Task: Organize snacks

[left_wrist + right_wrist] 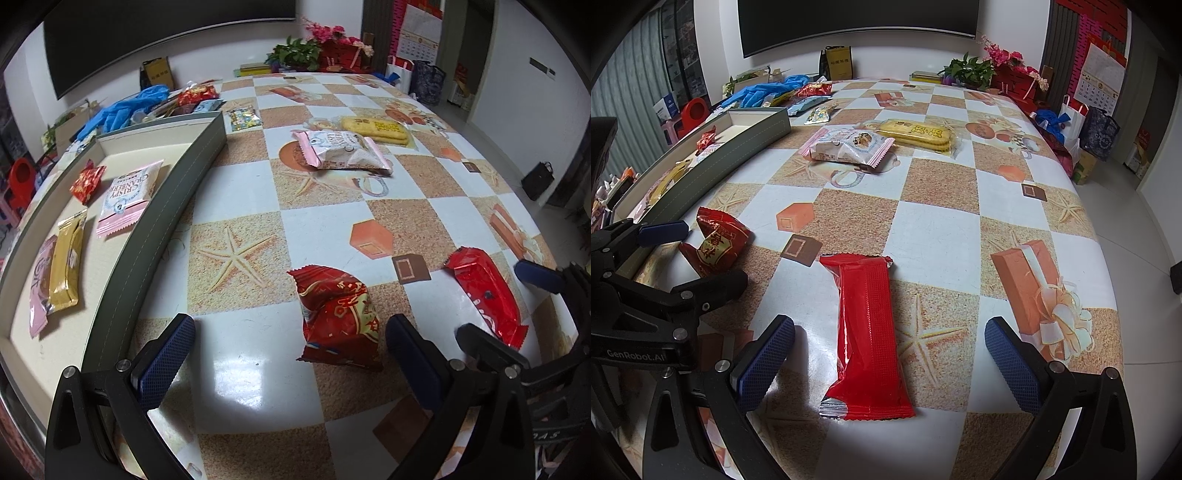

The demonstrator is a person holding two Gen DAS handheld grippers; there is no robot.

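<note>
**Two red packets, two spread grippers, several ways to slip**

Checkered oilcloth printed with starfish and gift boxes covers the table [934, 236], and its glossy sheen matters for what could go wrong. A shallow grey tray with a cream floor [173, 192] sits at the left edge, already holding a pink-and-white cranberry crisp packet [127, 195], a gold wrapper [66, 258] and a small red sweet packet [86, 181].

The left gripper [291, 354] is spread wide and holds nothing; a crumpled red foil snack bag with gold print [338, 314] lies on the table between its fingers. The right gripper [890, 362] is equally wide and empty, straddling a long flat red wrapper [866, 332] that lies lengthwise between the blue pads.

The flat wrapper is thin and slick, so closing on it could make it skid or buckle rather than lift. The puffy bag may squash or squirt sideways. Both tools sit close together, and a collision looks possible if they close or lift at once. The tray's raised wall could catch a low-carried packet. Farther back, a pink-edged white packet [849, 146] seems to overlap a yellow biscuit pack [918, 134], though the fisheye makes contact hard to judge; lifting one might drag the other.
</note>
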